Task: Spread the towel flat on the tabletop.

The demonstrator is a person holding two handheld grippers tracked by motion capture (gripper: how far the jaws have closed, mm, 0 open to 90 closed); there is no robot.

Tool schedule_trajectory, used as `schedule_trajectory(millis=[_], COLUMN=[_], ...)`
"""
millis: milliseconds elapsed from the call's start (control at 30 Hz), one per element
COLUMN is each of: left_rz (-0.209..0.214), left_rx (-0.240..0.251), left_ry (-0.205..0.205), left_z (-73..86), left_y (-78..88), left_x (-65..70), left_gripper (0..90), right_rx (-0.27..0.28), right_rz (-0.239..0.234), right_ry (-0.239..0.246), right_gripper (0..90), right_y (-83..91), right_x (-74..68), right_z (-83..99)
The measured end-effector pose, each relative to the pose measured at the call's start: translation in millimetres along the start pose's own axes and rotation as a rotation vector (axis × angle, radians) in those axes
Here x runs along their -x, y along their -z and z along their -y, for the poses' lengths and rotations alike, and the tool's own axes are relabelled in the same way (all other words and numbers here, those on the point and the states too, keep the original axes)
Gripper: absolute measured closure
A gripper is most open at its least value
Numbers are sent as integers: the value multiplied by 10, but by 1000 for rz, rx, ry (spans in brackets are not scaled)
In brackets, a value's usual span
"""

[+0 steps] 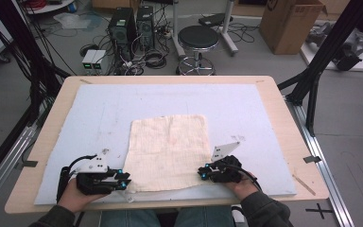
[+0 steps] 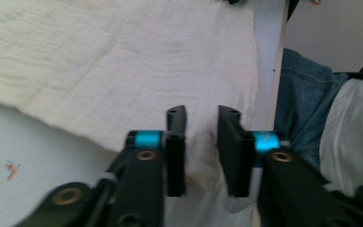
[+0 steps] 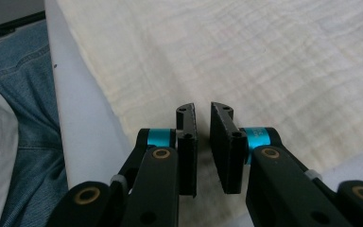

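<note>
Cloth (image 1: 168, 152) flat on my bench (image 1: 274, 97)
High view shows its full cream square. Left hand-held gripper (image 2: 202, 116) gapes empty; right hand-held gripper (image 3: 202, 111) nearly closed, holding nothing.

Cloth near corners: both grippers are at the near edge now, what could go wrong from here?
1. The left gripper stands with its jaws apart over the cloth corner; it may close on nothing or catch only a thin fold.
2. The right gripper shows just a narrow gap over the fabric; its hold on the cloth could be shallow and slip.
3. The near edge lies close to the table edge, so a slipped corner may hang off.
</note>
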State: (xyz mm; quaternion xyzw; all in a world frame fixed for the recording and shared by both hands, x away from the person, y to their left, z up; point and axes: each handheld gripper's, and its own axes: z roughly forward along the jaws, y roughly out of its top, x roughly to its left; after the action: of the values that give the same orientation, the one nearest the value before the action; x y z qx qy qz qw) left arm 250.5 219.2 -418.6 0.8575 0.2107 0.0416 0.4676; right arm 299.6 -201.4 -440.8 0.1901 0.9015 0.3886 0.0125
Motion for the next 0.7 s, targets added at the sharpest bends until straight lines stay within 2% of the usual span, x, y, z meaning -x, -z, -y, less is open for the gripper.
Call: schedule_trajectory(millis=[67,133,200,367,433,500,533,633,700], left_rz=[-15,-22,-30,-71,-86,-99,-100,-101,-108], left_rx=[9,12,10,-70,-81,-101,-93,-95,-94], left_ry=[17,34,46,32,35,35,37,33,30], left_z=[-7,-14,-21,-11,7,32,40,44,44], left_y=[-15,-62,-128,-273,-304,-323,-326,-324,-327], left_x=[-27,-62,-89,-120,-123,-127,-125,-131,-124], left_gripper=[618,598,594,608,608,607,606,610,616], right_rx=[-3,25,46,4,-6,-1,-4,-19,-31], right_rz=[1,-2,-6,-9,-33,-39,-32,11,-3], right_ry=[2,18,14,22,17,26,34,72,68], right_gripper=[788,782,755,735,683,682,685,751,876], right_y=[3,23,48,38,30,36,36,26,26], right_x=[-10,-18,-20,-24,-20,-24,-34,-75,-79], right_z=[-11,-25,-38,-2,20,33,35,15,6])
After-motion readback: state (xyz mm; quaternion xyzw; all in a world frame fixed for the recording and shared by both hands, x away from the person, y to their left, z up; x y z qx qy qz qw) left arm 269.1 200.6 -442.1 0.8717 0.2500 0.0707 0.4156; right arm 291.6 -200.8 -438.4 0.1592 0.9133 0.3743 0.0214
